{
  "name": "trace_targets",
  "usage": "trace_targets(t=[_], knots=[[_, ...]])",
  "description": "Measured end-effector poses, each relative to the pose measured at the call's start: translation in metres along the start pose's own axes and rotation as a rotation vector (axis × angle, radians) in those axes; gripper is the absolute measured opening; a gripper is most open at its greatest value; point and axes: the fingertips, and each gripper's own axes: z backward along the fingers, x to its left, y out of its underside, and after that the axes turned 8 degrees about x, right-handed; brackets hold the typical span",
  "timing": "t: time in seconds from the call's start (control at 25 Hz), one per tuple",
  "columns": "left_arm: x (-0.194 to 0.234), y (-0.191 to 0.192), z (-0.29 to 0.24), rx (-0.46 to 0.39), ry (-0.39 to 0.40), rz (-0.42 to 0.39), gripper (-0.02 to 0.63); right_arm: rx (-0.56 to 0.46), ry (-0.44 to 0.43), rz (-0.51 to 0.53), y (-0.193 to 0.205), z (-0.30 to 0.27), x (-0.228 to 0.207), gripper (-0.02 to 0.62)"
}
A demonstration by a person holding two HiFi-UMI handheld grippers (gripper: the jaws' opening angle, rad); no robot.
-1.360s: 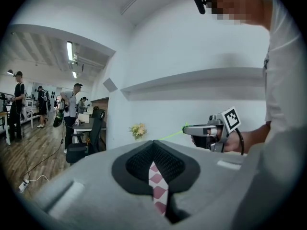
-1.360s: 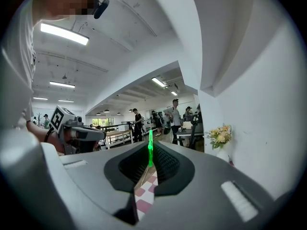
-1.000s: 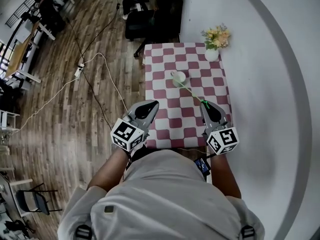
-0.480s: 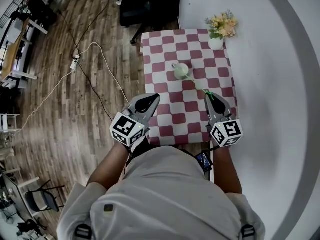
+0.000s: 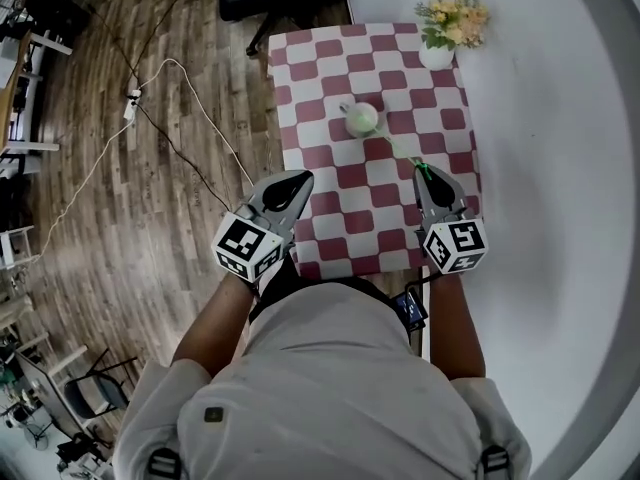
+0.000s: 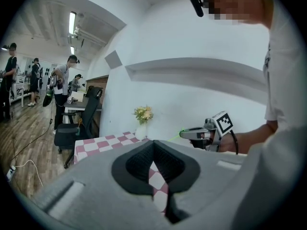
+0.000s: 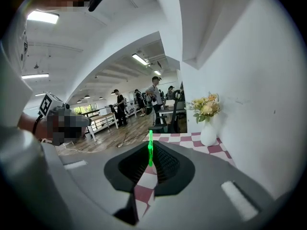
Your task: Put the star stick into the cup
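A pale cup [image 5: 361,118] stands on the red-and-white chequered worktop [image 5: 330,68], about mid-width. Beyond the cup and to its right, at the worktop's far corner, stands a white vase of flowers [image 5: 440,54]. A thin star stick [image 5: 398,151] slants from the cup toward the person. Its green end meets the tips of the right gripper [image 5: 424,174], which is nearer than the cup and to its right. The left gripper [image 5: 293,182] hangs nearer than the cup and to its left, at the worktop's edge. Well left of the cup, off the worktop, a white power strip [image 5: 132,96] lies on the wooden floor [image 5: 100,218].
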Motion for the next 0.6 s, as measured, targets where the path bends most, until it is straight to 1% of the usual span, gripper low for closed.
trace_targets(t=[0.36, 0.6], knots=[[0.017, 0.016, -0.025, 0.047, 0.04, 0.04, 0.003, 0.101, 0.022, -0.009, 0.023, -0.034, -0.013, 0.029], [0.025, 0.019, -0.035, 0.06, 0.052, 0.049, 0.003, 0.127, 0.022, -0.004, 0.027, -0.051, -0.016, 0.031]])
